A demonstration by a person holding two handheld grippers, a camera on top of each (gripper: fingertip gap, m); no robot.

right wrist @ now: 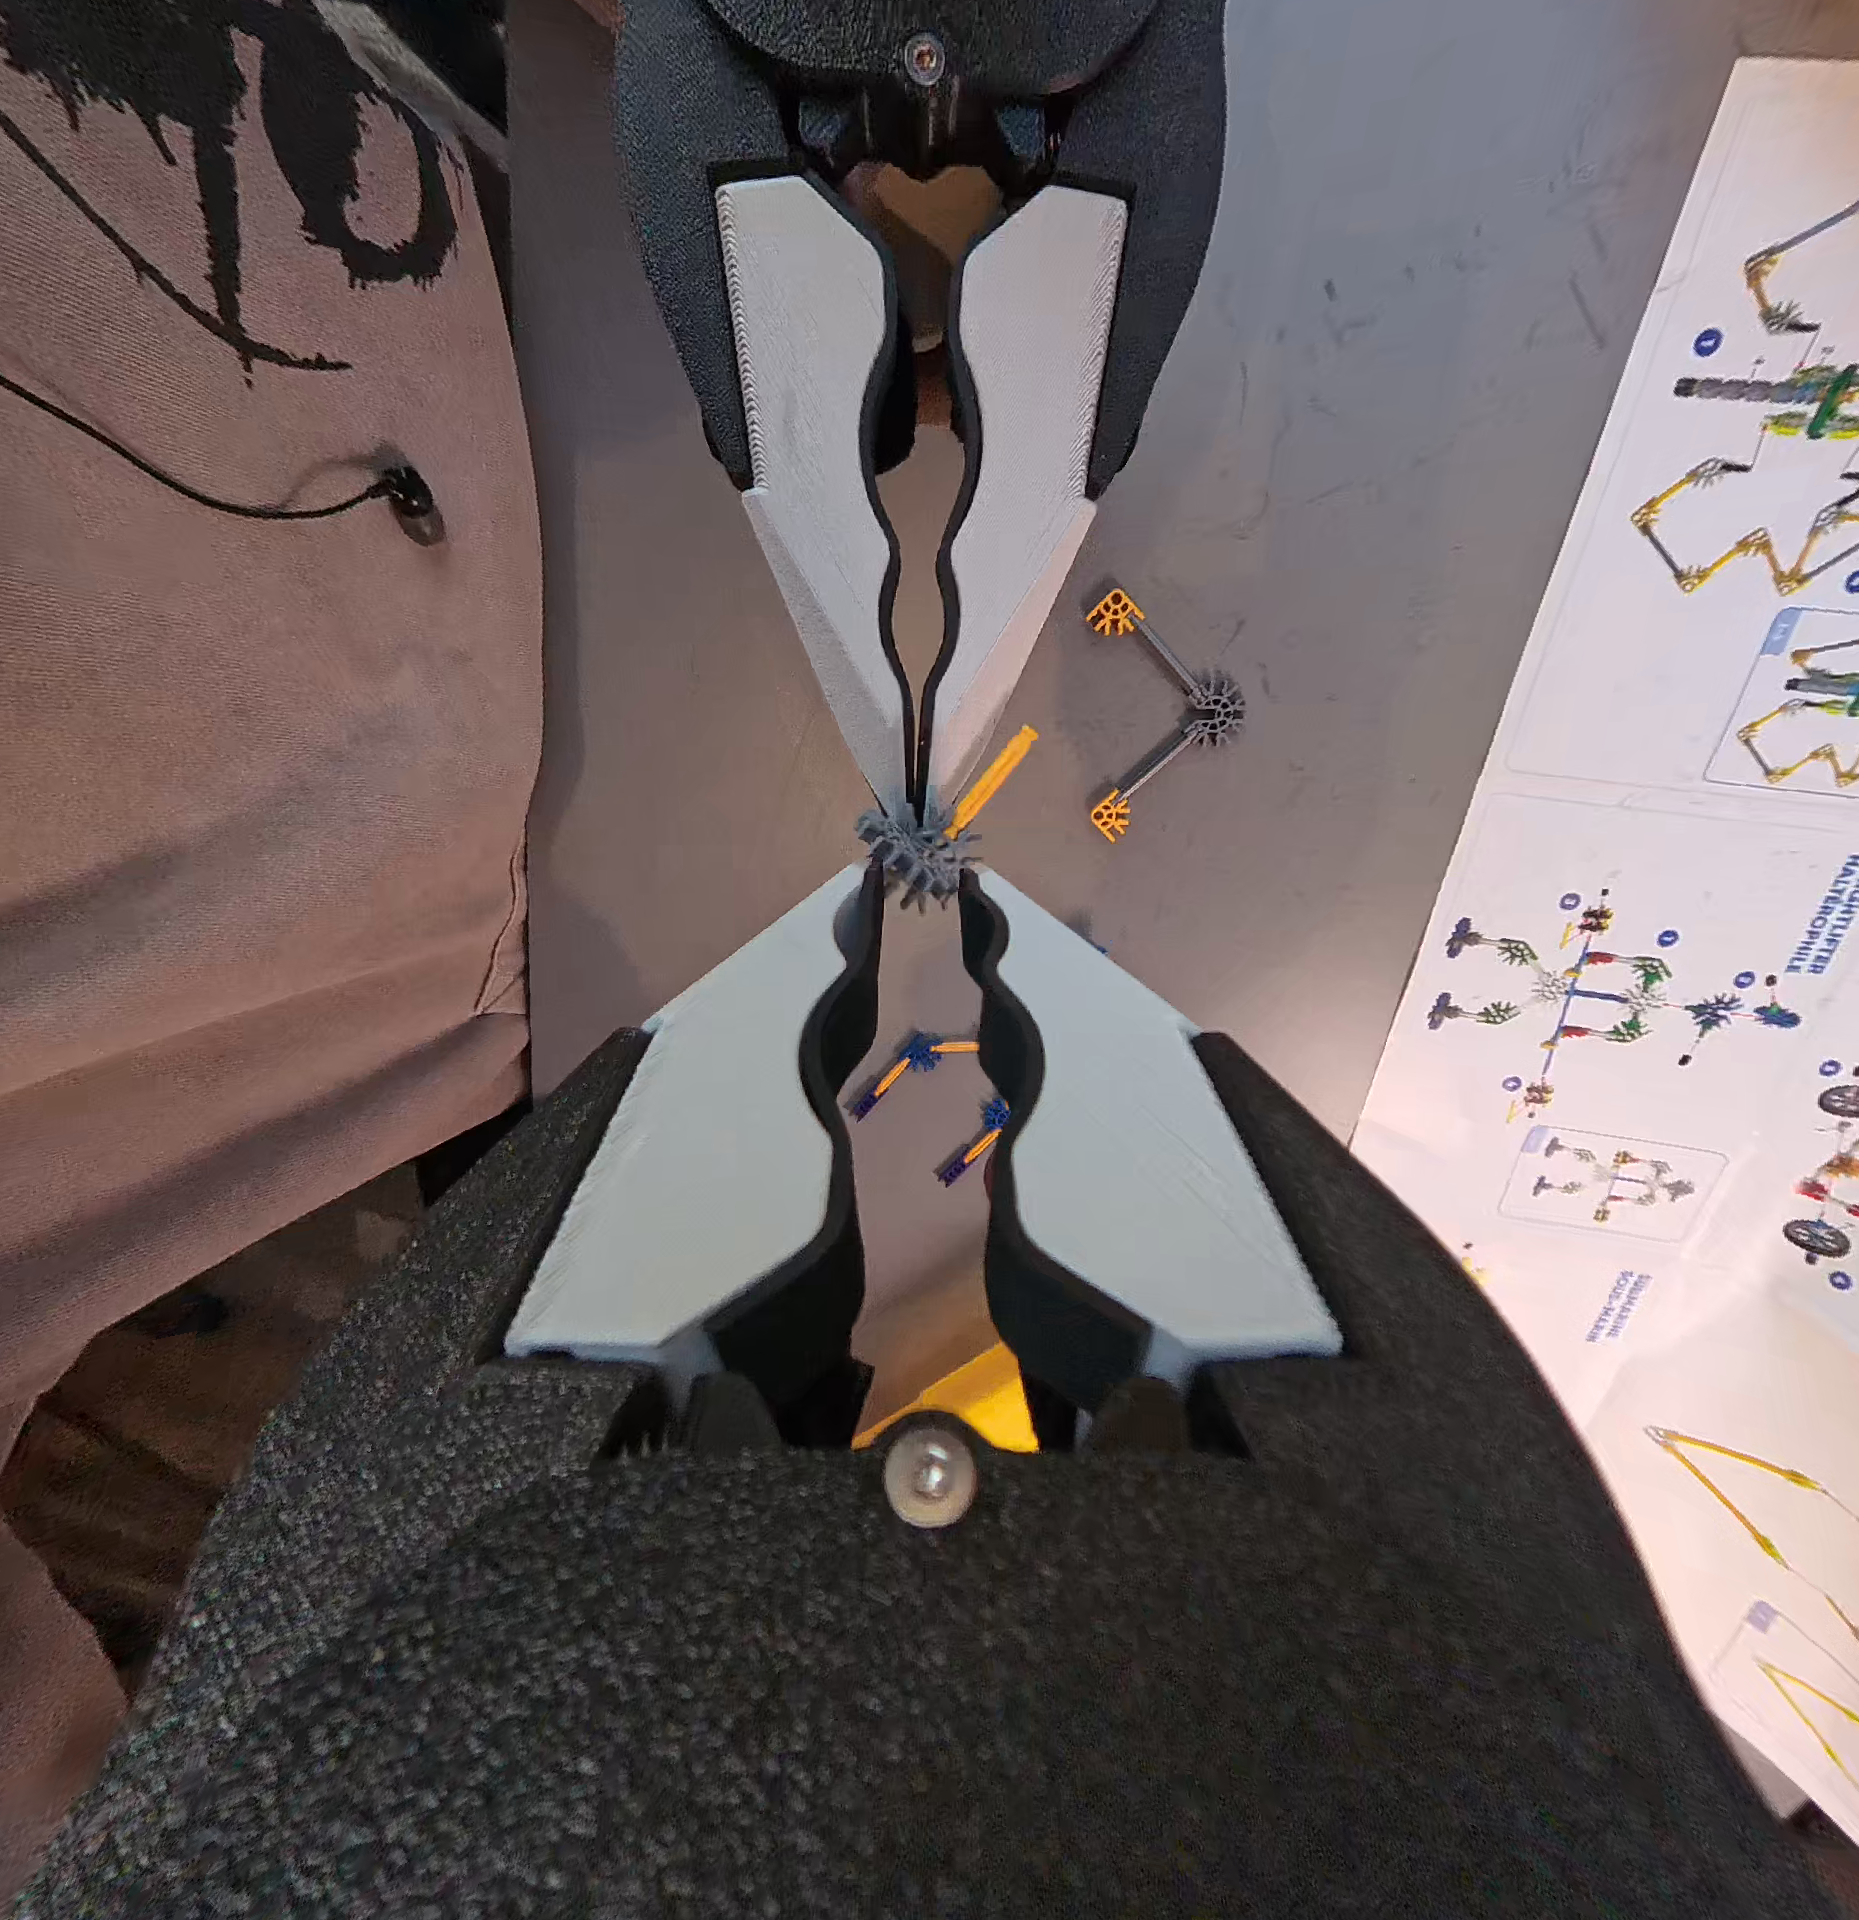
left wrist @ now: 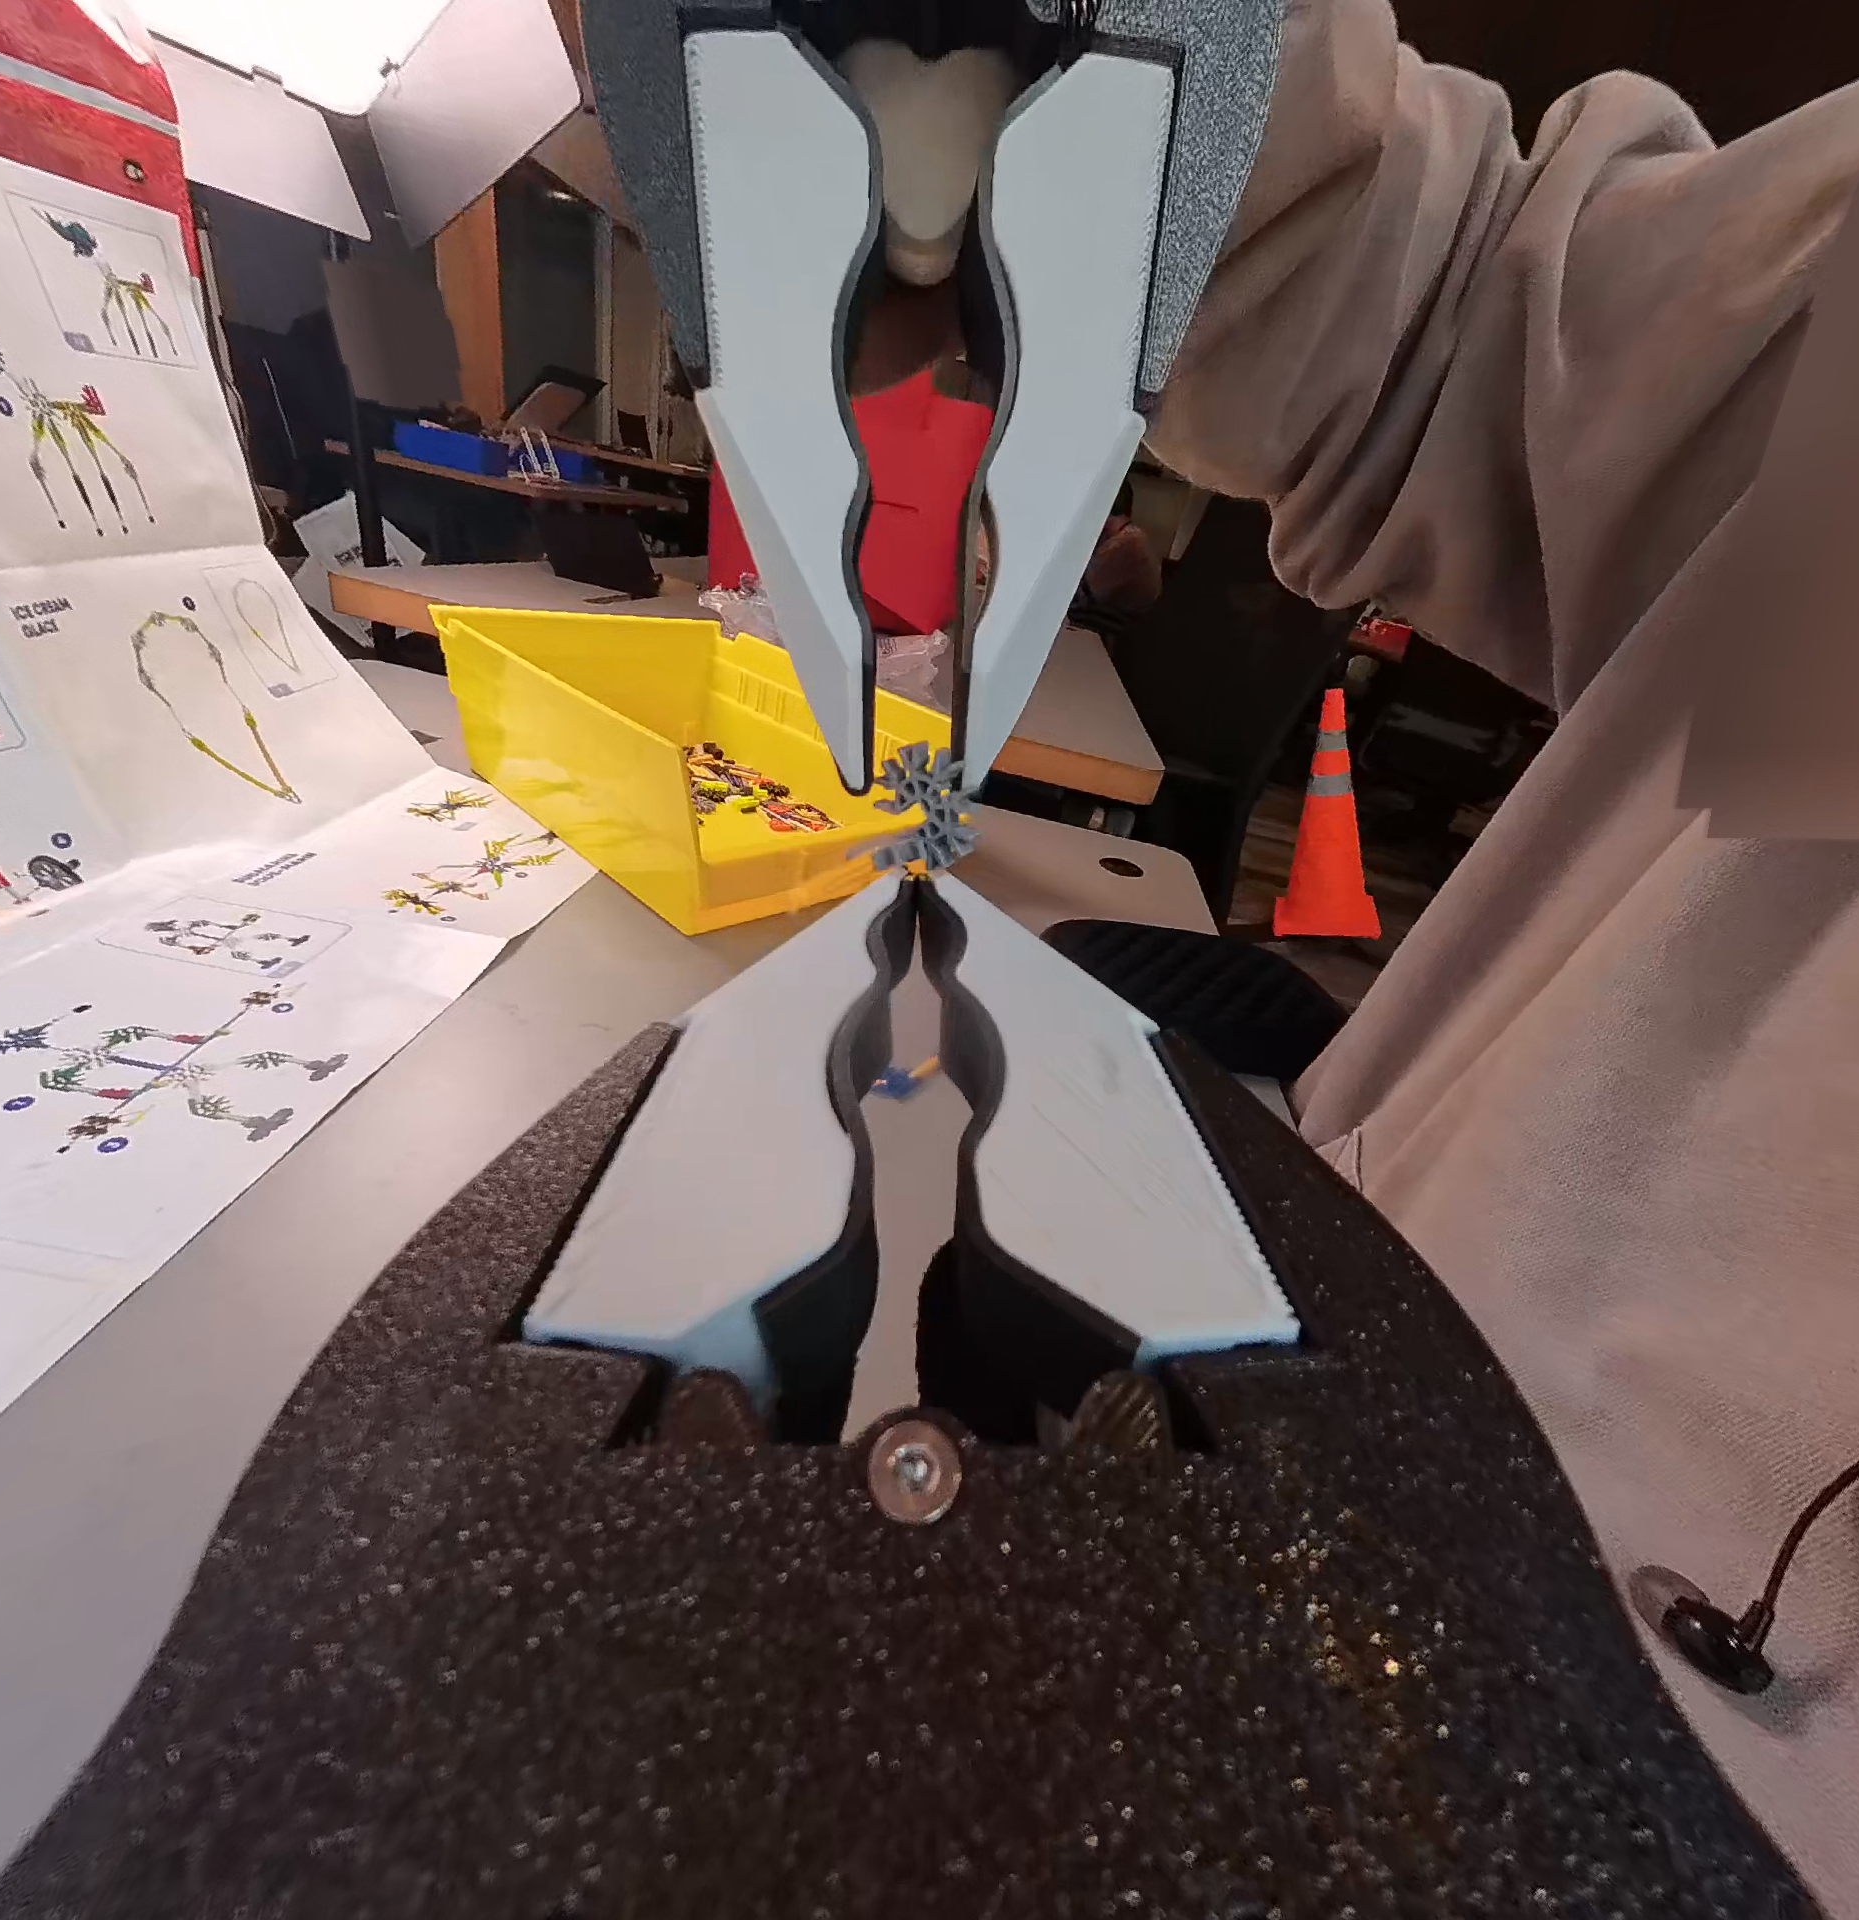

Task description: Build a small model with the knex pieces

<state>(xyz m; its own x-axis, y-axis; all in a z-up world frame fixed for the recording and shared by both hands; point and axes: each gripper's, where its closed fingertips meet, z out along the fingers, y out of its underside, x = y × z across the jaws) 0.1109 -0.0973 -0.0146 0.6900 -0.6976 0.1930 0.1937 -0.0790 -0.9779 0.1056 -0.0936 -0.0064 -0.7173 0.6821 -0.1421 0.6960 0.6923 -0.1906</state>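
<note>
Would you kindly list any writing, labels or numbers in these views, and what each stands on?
Instruction sheet: printed headings and numbered blue dots; wording withheld.
Beige sweatshirt: black stylised print, unreadable.
Yellow bin, orange cone: none visible.

Two grey connectors – one bin (yellow), one cone.

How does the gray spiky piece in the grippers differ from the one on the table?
The held gray piece hangs in the air, pinched by the left gripper and right gripper; the table piece lies flat, untouched. The table piece carries two gray rods with orange ends; the held one lacks them. Both are gray spiky hubs.
</note>
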